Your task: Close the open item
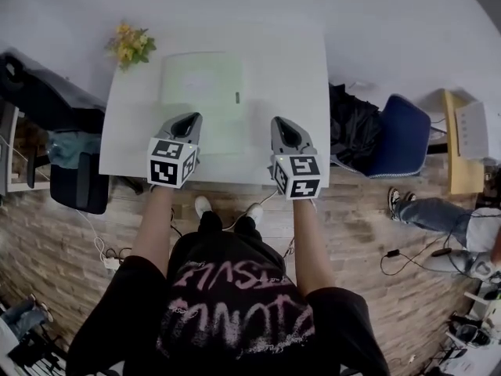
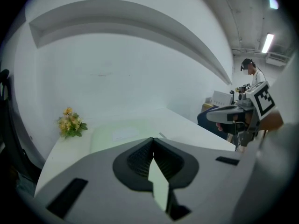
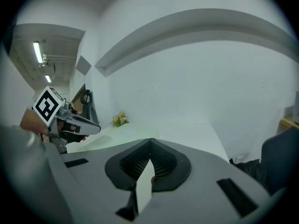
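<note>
A pale green flat rectangular item (image 1: 202, 100) lies on the white table (image 1: 290, 69); it looks flat, and I cannot tell whether it is open or closed. It also shows in the left gripper view (image 2: 119, 133). My left gripper (image 1: 188, 121) hovers over the item's near left corner, jaws shut with nothing between them (image 2: 153, 140). My right gripper (image 1: 283, 125) hangs over bare table just right of the item, its jaws also together and empty (image 3: 150, 140). Each gripper sees the other: the right gripper (image 2: 233, 113) and the left gripper (image 3: 79, 123).
A small bunch of yellow flowers (image 1: 131, 45) stands at the table's far left corner. A black chair (image 1: 47, 100) is left of the table; a blue chair (image 1: 403, 135) with a black bag (image 1: 352, 128) is on the right. A person's legs (image 1: 438, 214) stretch across the floor at right.
</note>
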